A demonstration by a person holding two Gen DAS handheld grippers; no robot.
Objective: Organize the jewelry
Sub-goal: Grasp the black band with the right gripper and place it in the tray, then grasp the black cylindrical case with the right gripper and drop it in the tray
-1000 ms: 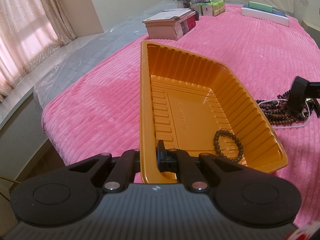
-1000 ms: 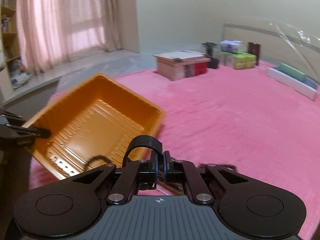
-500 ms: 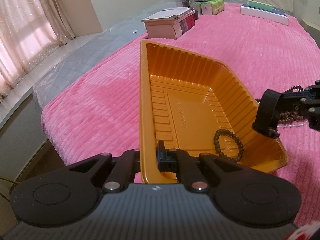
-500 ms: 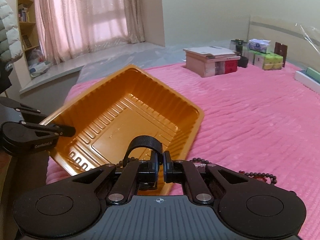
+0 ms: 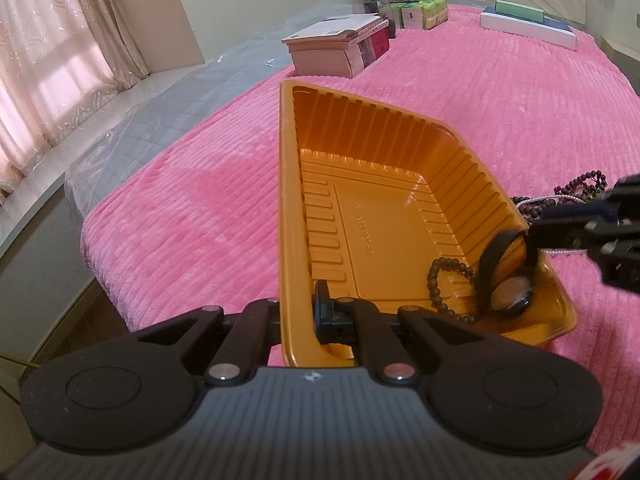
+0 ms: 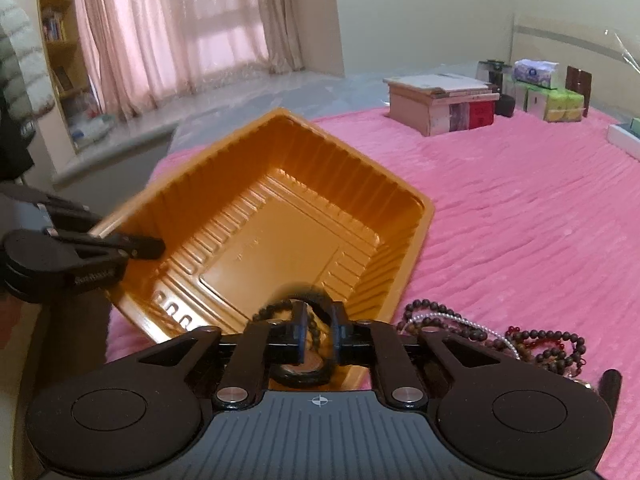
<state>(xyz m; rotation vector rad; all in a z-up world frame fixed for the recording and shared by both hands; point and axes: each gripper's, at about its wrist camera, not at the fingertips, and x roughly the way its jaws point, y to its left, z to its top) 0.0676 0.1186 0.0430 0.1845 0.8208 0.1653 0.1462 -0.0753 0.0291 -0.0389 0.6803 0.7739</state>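
An orange plastic tray lies on the pink bedspread. My left gripper is shut on the tray's near rim. A dark bead bracelet lies in the tray's near right corner. A black-strapped watch sits beside it in the tray, just below my right gripper, whose fingers stand apart around the watch strap. A pile of bead necklaces lies on the bedspread right of the tray, also in the left wrist view.
A stack of books and boxes stands at the far end of the bed, with tissue packs and a flat white box behind. The bed edge drops off left toward a curtained window.
My right gripper carried the black watch from the pile over the tray's right corner, lowered it inside, and its fingers parted. The left gripper kept hold of the tray rim.
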